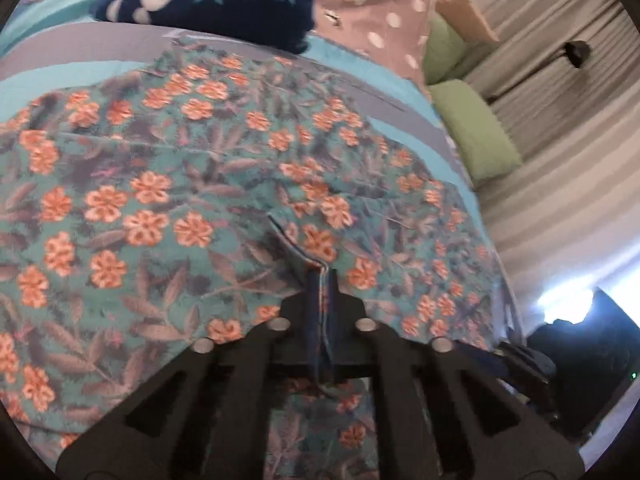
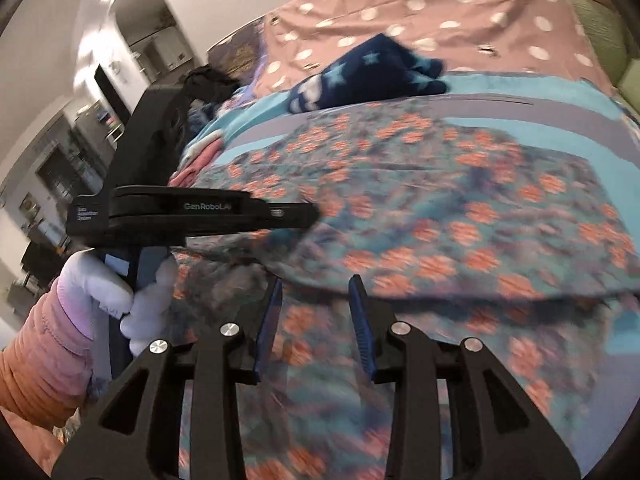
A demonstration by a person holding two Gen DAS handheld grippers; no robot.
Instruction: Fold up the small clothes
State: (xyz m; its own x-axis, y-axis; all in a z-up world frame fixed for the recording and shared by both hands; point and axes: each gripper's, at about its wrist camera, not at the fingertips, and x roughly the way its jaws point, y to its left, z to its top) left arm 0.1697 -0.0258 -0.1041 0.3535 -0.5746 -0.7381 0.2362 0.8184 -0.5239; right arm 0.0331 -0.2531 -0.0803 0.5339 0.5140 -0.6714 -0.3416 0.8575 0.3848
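Floral garment point(image 1: 224, 184), teal with orange flowers, spread over the striped blue-and-grey blanket point(image 1: 72, 54) on the bed, 1 part doubled over and lifted off the layer below. Left gripper point(image 1: 321, 280) pinching a stitched hem of that garment, fingers pressed together with the fabric edge running back between them. Seen from the right wrist, same left gripper point(image 2: 304, 212) reaching in sideways at the raised fold, gripped by a white-gloved left hand point(image 2: 120, 292). Right gripper point(image 2: 316, 292) spread wide, 2 blue pads point(image 2: 362, 320) apart with nothing between them, hovering just above the lower floral layer; contact not clear through the blur. Further back: navy star-print cloth point(image 1: 224, 0) on the blanket, pink dotted sheet point(image 2: 440, 8) beyond, green pillows point(image 1: 476, 136) at the side.
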